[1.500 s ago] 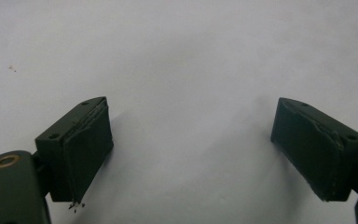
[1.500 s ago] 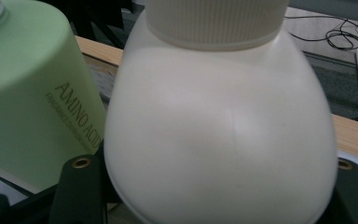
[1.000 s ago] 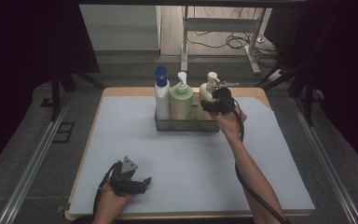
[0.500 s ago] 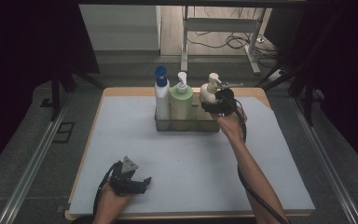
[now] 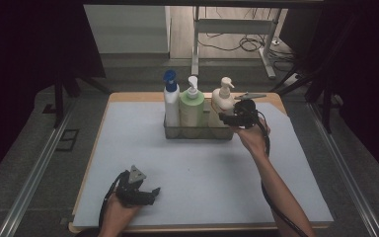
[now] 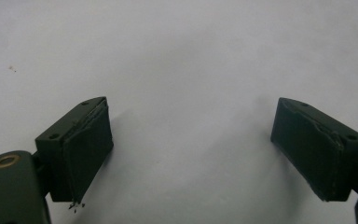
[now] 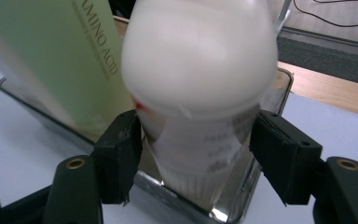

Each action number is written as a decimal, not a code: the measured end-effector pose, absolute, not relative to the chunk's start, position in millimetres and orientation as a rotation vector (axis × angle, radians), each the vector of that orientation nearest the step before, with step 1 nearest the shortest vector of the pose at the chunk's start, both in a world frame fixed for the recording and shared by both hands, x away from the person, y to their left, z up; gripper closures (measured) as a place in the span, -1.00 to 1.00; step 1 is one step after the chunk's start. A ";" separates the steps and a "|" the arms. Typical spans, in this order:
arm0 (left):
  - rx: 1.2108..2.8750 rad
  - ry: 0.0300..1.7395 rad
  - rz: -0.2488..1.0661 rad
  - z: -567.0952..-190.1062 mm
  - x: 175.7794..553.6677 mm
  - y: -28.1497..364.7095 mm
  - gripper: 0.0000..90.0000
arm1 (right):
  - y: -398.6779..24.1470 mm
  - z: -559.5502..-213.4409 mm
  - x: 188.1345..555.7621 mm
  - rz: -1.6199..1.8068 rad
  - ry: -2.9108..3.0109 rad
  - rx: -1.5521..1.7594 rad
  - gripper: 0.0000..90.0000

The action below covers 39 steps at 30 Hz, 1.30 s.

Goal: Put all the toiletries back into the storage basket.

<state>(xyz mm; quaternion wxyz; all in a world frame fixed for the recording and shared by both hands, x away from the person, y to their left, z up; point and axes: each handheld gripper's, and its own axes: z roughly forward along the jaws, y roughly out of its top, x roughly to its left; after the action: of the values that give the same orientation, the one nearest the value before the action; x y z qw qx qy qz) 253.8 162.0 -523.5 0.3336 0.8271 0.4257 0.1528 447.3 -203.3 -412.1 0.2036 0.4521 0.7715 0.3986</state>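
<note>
Right hand-held gripper (image 7: 193, 158) straddles the white pump bottle (image 7: 200, 93), centre frame in the tray's (image 7: 265, 100) end slot beside the green bottle (image 7: 60, 60), jaws just closing, right pad off; best square up, pinch firmly, lift straight; left hand-held gripper (image 6: 191, 149) spread, empty.

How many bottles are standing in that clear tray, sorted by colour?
Blue-capped white bottle: 1
Green pump bottle: 1
Cream-white pump bottle: 1
Total: 3 bottles, all upright in the clear tray.
</note>
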 end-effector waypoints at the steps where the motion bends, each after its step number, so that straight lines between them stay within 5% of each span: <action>1: 2.159 1.112 0.399 -523.5 253.8 162.0 -0.73 | -204.9 -411.9 445.0 1.109 2.159 1.256 -0.21; 13: 2.160 1.112 0.399 -523.5 253.7 162.0 -0.73 | -227.4 -411.1 427.3 1.065 2.172 1.237 0.26; 28: 2.160 1.111 0.399 -523.5 253.9 162.0 -0.73 | -236.7 -414.2 456.3 1.038 2.116 1.369 0.98; 39: 2.162 1.111 0.399 -523.4 253.9 162.2 -0.73 | -227.7 -427.3 478.7 0.989 2.114 1.405 0.99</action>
<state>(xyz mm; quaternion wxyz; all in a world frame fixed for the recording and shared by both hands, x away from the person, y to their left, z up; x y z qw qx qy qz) 253.9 162.2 -523.4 0.3325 0.8278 0.4252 0.1529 478.7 -227.7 -427.3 0.2069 0.5046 0.7592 0.3552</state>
